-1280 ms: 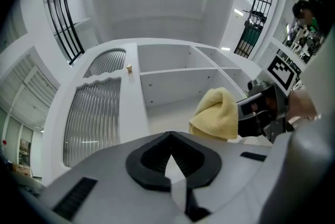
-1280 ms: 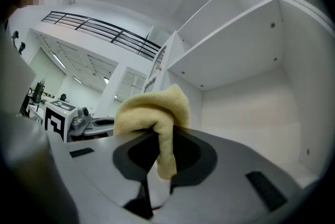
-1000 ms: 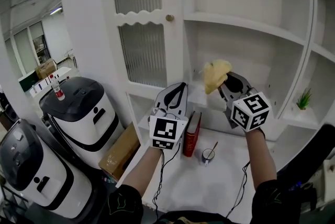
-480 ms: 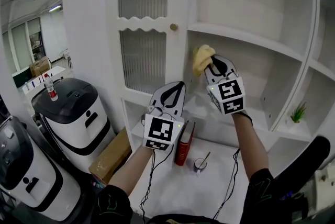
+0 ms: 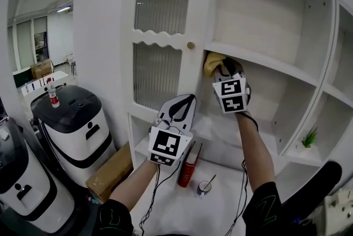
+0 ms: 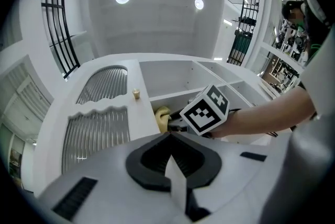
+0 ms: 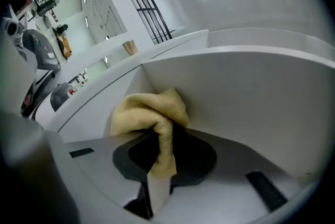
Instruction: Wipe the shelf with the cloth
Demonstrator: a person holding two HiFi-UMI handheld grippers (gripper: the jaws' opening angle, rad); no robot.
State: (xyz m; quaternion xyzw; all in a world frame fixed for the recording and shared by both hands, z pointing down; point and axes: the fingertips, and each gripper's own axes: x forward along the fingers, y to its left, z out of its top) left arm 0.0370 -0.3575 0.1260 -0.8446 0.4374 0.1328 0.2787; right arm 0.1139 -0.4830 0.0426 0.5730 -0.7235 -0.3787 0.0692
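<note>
**Head view:** Your right gripper (image 5: 222, 65) holds the yellow cloth (image 5: 212, 62) against the left end of the shelf (image 5: 270, 65), beside the cabinet door (image 5: 161, 47). This is probably the start point for a sweep. Your left gripper (image 5: 186, 101) hangs lower, clear of the work.

**Left gripper view:** The jaws are together on nothing.

**Right gripper view:** The jaws are clamped on a fold of cloth, with the bulk bunched ahead as a pad.

**Writing:** None is readable. The cubes carry only square markers.

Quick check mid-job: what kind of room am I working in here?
Probably a lab or office mocked up as a home corner: a white shelf cabinet with a potted plant, white-and-black machines beside it, and a cardboard box.
</note>
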